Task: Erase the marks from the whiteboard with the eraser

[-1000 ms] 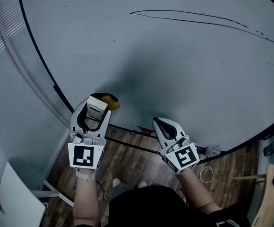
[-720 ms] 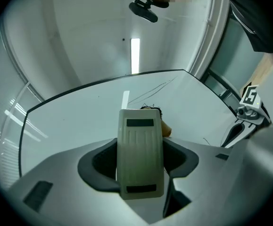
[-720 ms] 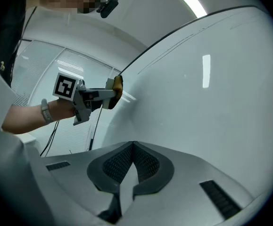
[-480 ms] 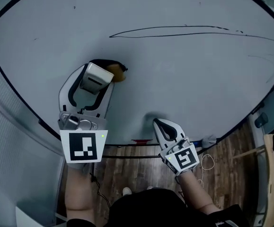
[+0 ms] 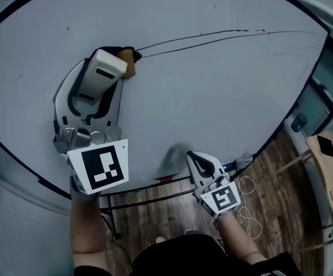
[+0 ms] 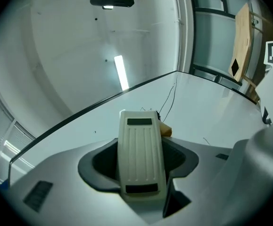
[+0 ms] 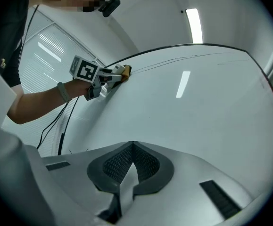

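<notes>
**Eraser now at the left end of the lines**

Over the last second the left gripper (image 5: pixel 104 76) climbs from the board's bottom edge to about 10 o'clock in the head view. Its jaws are clamped on the white ribbed plastic eraser with the tan pad (image 5: pixel 110 65). The pad tip now meets the left end of the two long thin black marker lines (image 5: pixel 224 33), which run off toward 2 o'clock across the grey-white whiteboard (image 5: pixel 212 96).

I judge the approach done and no erasing begun, since both lines look whole. The next stroke should sweep along them.

The right gripper (image 5: pixel 192 154) hangs at 6 o'clock near the lower rim, jaws pressed together on nothing.

Surroundings:
- A red marker (image 5: pixel 165 178) lies below the rim.
- A wooden chair (image 5: pixel 327 165) stands at 4 o'clock.
- A coiled white cable (image 5: pixel 248 203) is on the floor.

Nothing blocks the sweep.
</notes>
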The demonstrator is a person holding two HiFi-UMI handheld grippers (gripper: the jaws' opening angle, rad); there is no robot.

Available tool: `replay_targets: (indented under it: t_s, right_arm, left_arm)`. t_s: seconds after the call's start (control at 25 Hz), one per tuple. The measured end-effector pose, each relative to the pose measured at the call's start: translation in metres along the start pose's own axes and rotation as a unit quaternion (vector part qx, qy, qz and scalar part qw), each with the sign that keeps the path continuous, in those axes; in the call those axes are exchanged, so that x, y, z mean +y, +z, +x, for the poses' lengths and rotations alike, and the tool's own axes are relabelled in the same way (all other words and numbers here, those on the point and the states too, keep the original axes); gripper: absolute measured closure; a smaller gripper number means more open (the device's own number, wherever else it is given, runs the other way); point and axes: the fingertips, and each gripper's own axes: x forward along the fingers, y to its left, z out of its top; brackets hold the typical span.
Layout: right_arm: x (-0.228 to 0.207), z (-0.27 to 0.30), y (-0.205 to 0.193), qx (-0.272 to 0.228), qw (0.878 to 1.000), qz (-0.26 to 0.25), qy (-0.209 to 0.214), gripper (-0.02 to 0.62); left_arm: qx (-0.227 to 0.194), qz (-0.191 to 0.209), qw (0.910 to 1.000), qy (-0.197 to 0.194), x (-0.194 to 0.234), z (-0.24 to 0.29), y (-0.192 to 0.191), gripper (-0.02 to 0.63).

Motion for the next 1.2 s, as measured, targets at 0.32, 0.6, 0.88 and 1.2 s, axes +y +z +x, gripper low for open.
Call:
replay_targets:
  t_s: [0.32,0.6,0.88,1.2]
  right_arm:
    - [-0.018,-0.019,-0.013,0.017,0.999,-0.004,-0.049,0.569]
    - [-0.032,-0.031,-0.015,0.011,0.998,-0.009,-0.061,0.569]
    - [-0.045,-0.045,-0.013,0.005,0.999,-0.017,-0.051,0.569]
    - [-0.1,-0.074,-0.02,0.009,0.998,-0.014,-0.054,0.569]
  left_arm:
    - [-0.034,-0.018,0.9991,-0.017,-0.008,0.024,0.012,0.342]
    - [-0.036,-0.05,0.9981,-0.002,-0.008,0.023,0.018,0.342]
    - [-0.037,-0.062,0.9974,0.01,-0.016,0.03,0.034,0.345]
    - [-0.041,-0.044,0.9981,0.011,-0.062,0.068,0.085,0.347]
